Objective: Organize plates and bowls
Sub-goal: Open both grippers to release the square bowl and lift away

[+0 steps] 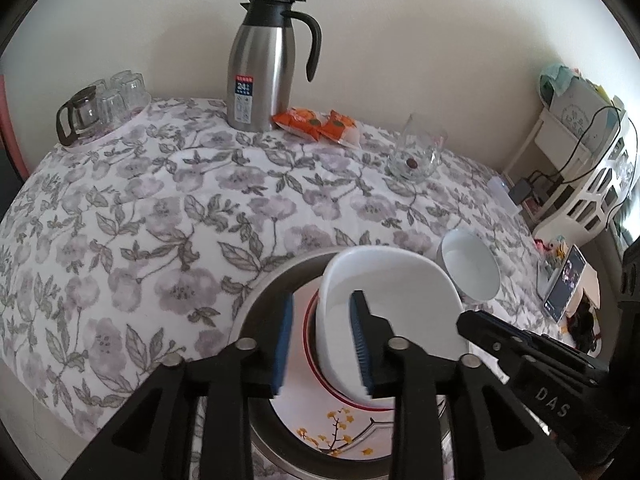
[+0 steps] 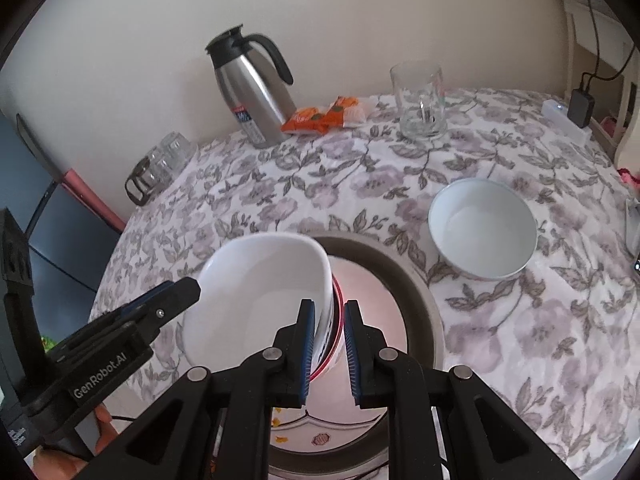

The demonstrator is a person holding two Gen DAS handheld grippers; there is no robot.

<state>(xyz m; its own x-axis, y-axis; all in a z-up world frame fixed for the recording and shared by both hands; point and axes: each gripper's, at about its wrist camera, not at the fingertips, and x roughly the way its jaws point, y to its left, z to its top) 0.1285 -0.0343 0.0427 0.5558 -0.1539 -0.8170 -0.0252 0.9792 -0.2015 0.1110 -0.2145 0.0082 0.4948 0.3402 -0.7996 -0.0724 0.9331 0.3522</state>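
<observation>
A white square bowl (image 1: 384,320) is seen resting on a red-rimmed plate (image 1: 340,420), which lies in a wider grey-rimmed plate (image 2: 416,280) on the flower-clothed desk (image 1: 160,220). The left gripper (image 1: 322,344) straddles the bowl's left wall with its jaws parted and clear of the wall on both sides. The right gripper (image 2: 329,354) is set over the bowl's right wall; its jaws stand narrow, and the inner pad appears to touch the wall, though a firm grip cannot be confirmed.

A second, round bowl (image 2: 482,228) stands just right of the plates. Farther back are found a steel jug (image 1: 264,68), orange packets (image 1: 316,124), a glass mug (image 2: 420,100) and, at the far left edge, upturned glasses (image 1: 120,96) beside a small glass pot (image 1: 78,114).

Much of the plates is hidden by the bowl and the grippers. A shelf (image 1: 580,168) at the right is distorted and its contents are hard to make out.
</observation>
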